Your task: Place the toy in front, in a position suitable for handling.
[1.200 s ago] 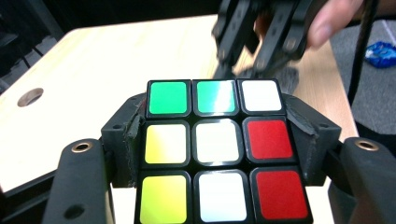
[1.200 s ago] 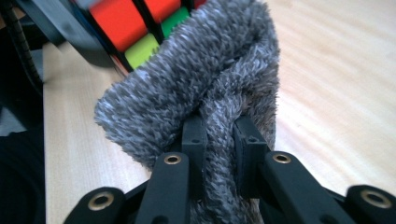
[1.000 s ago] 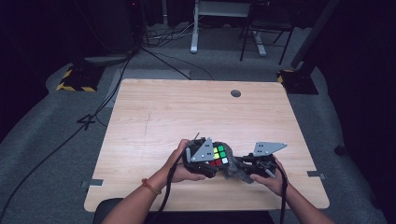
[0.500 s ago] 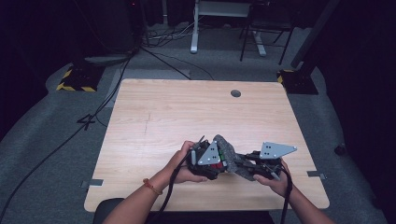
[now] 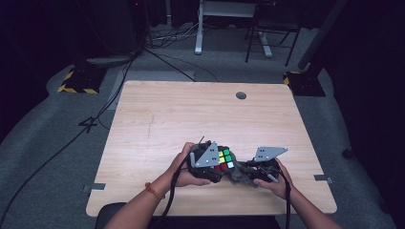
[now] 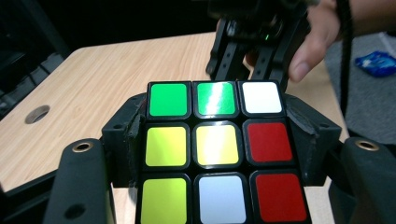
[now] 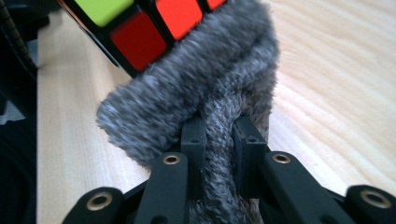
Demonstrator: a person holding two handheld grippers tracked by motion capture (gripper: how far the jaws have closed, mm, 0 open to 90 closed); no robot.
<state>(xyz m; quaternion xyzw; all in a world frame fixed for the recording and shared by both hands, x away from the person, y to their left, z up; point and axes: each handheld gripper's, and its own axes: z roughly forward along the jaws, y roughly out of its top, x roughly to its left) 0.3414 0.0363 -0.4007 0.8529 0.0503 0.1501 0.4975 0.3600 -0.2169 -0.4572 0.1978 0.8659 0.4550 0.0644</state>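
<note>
A scrambled puzzle cube [image 5: 223, 160] sits near the table's front edge, with my left gripper [image 5: 216, 167] shut on it. In the left gripper view its pads [image 6: 125, 137] press both sides of the cube [image 6: 217, 149], whose green, yellow, white and red face points at the camera. My right gripper [image 5: 242, 174] is shut on a grey knitted cloth [image 5: 236, 176]. In the right gripper view the cloth [image 7: 201, 84] is bunched between the jaws of the right gripper [image 7: 219, 135] and lies against the cube's [image 7: 140, 44] lower red edge. The right gripper [image 6: 250, 65] stands just behind the cube.
The wooden table [image 5: 191, 119] has a round cable hole [image 5: 241, 95] near its far edge. Cables, a desk frame and chair legs stand on the grey floor beyond. A blue packet [image 6: 378, 63] lies on the floor off the table's side.
The left gripper rolled the cube on its side half a second ago and has turned it back, coloured face up. The right gripper with the cloth shifted out to the right, then back in.
</note>
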